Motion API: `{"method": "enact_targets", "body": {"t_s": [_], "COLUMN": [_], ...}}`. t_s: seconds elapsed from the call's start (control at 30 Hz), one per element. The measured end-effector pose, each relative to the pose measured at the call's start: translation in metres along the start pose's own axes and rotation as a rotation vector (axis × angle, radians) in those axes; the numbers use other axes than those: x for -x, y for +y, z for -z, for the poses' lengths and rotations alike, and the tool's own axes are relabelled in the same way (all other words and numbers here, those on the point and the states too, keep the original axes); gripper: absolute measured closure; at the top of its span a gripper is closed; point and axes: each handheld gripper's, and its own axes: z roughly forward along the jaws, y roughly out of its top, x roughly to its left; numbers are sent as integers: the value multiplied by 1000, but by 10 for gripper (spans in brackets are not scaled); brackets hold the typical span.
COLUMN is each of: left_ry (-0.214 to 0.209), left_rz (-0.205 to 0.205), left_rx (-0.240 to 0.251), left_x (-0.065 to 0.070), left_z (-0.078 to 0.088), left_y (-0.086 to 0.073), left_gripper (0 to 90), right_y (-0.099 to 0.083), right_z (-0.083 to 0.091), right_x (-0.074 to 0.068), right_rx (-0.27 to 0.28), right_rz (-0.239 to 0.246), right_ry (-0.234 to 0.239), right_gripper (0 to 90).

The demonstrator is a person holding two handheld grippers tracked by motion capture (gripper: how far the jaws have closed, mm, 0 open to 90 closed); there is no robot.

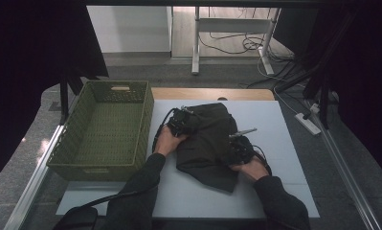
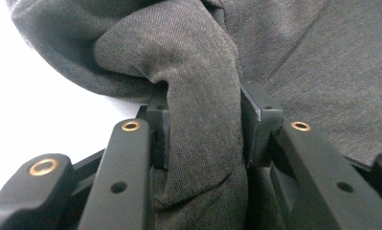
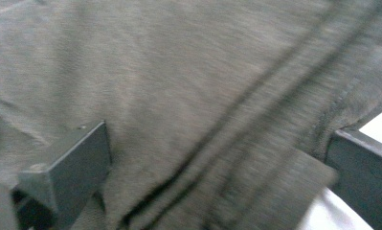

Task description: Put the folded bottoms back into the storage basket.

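A dark grey garment lies crumpled on the white table top. At its left edge my left gripper is shut on a raised fold. In the left gripper view both pads of that gripper press a thick fold of the cloth from either side. At the garment's right side my right gripper rests on the cloth. In the right gripper view the jaws of this gripper stand wide apart, and a seamed hem of the garment lies loose between them.
A green woven basket stands along the table's left side, close to my left hand. Beyond the far wooden edge the floor holds a desk frame and cables. White table surface is bare to the right of the garment and in front of it.
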Motion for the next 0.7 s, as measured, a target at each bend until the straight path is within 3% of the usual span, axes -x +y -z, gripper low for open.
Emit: {"method": "enact_targets", "body": {"t_s": [0.33,0.57,0.7], "left_ry": [5,12,10], "left_rz": [13,16,24], "left_rx": [-1,-4,-4], "left_x": [1,2,2], "left_z": [-1,-1,-1], "left_y": [0,0,0], "left_gripper": [618,618,619], "right_y": [9,16,19], "right_z": [-7,-10,-11], "right_x": [-12,-16,-17], "right_rx": [-21,-35,-40], "right_rz": [64,93,102], "right_ry": [21,62,83], "right_gripper": [107,233,349]}}
